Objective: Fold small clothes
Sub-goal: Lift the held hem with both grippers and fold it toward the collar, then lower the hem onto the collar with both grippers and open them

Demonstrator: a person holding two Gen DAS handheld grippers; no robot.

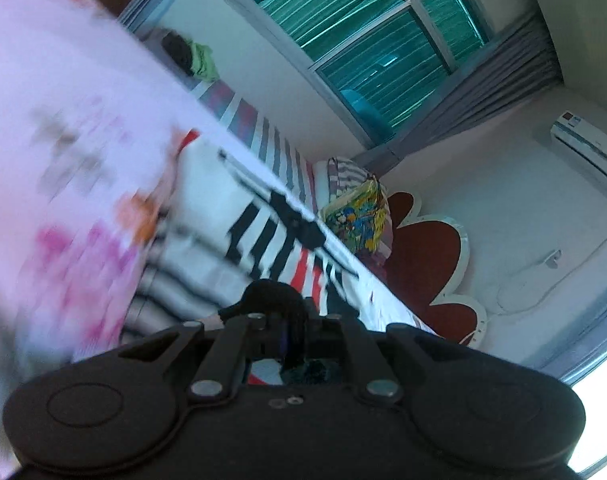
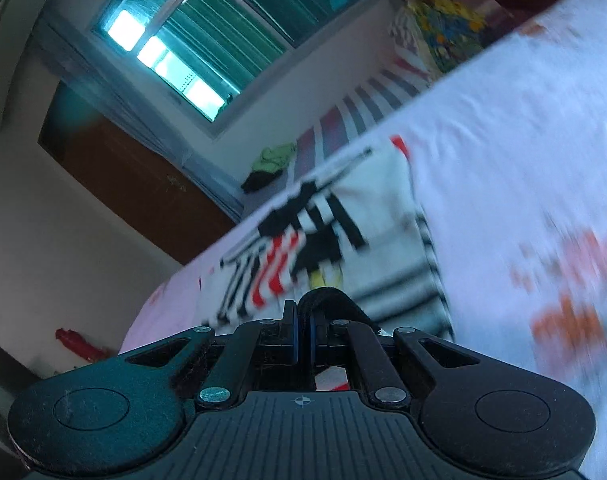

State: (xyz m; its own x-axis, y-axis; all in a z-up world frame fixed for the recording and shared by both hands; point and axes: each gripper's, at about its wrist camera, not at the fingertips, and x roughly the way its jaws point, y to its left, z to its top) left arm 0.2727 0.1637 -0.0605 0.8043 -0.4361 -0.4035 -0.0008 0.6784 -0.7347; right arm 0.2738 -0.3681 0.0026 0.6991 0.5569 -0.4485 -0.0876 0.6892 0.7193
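A small white garment with black and red stripes (image 1: 259, 232) lies on a pale pink printed bed sheet (image 1: 63, 128); it also shows in the right wrist view (image 2: 299, 236). My left gripper (image 1: 281, 300) is shut on the garment's dark edge near its bottom. My right gripper (image 2: 303, 316) is shut on a black edge of the same garment (image 2: 327, 296). Both views are tilted and motion-blurred. The fingertips are mostly hidden by the cloth.
A colourful printed pillow (image 1: 359, 216) lies by the red flower-shaped headboard (image 1: 427, 264). Green and black clothes (image 2: 269, 164) lie at the bed's far edge. A window (image 1: 367, 40) and an air conditioner (image 1: 591, 152) are on the walls.
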